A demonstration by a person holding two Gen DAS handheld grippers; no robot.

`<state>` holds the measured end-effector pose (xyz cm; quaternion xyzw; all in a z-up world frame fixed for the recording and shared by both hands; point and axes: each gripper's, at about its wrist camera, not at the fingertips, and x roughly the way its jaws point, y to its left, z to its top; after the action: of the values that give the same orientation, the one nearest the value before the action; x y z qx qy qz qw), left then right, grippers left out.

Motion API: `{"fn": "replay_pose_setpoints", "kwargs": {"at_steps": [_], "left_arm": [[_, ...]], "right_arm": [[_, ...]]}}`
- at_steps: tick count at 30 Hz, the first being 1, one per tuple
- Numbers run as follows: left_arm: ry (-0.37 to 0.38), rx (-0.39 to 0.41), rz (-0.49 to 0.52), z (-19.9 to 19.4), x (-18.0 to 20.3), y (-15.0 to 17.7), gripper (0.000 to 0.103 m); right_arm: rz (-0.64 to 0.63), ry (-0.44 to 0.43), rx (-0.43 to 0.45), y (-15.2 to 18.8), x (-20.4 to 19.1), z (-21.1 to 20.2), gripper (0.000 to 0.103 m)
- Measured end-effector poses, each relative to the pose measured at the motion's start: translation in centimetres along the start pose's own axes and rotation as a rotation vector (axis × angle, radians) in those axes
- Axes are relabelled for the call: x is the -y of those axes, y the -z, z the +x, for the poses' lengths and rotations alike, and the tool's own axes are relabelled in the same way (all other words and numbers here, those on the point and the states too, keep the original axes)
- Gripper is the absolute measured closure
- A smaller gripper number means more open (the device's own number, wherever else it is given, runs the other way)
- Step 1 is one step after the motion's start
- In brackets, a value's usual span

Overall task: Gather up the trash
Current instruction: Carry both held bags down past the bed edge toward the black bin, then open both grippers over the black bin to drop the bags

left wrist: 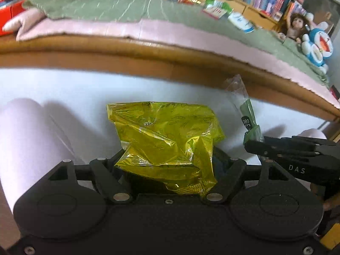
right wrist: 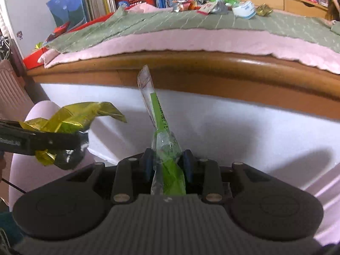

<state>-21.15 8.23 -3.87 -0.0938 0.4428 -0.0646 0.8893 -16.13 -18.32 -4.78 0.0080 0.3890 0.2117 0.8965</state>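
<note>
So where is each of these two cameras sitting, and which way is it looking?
Left wrist: rides the left gripper, looks along its fingers at the yellow foil wrapper it grips, bed beyond; right gripper enters at right.
Right wrist: rides the right gripper, looks at its clear green-striped wrapper; left gripper enters at left.
Shared: bed, both wrappers, both grippers.

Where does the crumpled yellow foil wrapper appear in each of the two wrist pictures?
Left wrist view: the yellow foil wrapper fills the lower centre, held between the jaws of the left gripper.
Right wrist view: the same wrapper is at the left edge, halfway up, sticking out of the left gripper seen from the side.
Shared landmark: the wooden bed rail runs across both pictures above the wrapper.
</note>
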Motion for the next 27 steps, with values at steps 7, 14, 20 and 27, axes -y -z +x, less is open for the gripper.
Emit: {"fn": "replay_pose_setpoints", "kwargs": {"at_steps": [7,14,20,27], "left_arm": [[0.017,-0.030,0.021,1.5,-0.2,-0.1,0.027],[0.027,-0.047,0.007,2.0,0.2,-0.2,0.027],[0.033,-0.054,-0.001,2.3,0.2,0.0,0.027],[0.036,-0.056,0.002,2.5,0.0,0.0,0.027]], "right_arm": [[0.004,0.006,-0.042,0.1,-0.2,1.2,0.068],[-0.002,0.023,-0.060,0.1,-0.2,1.7,0.068],[-0.029,0.050,-0.068,-0.3,-0.9,2.5,0.019],[0.004,0.137,-0.084,0.0,-0.6,3.3,0.008]]}}
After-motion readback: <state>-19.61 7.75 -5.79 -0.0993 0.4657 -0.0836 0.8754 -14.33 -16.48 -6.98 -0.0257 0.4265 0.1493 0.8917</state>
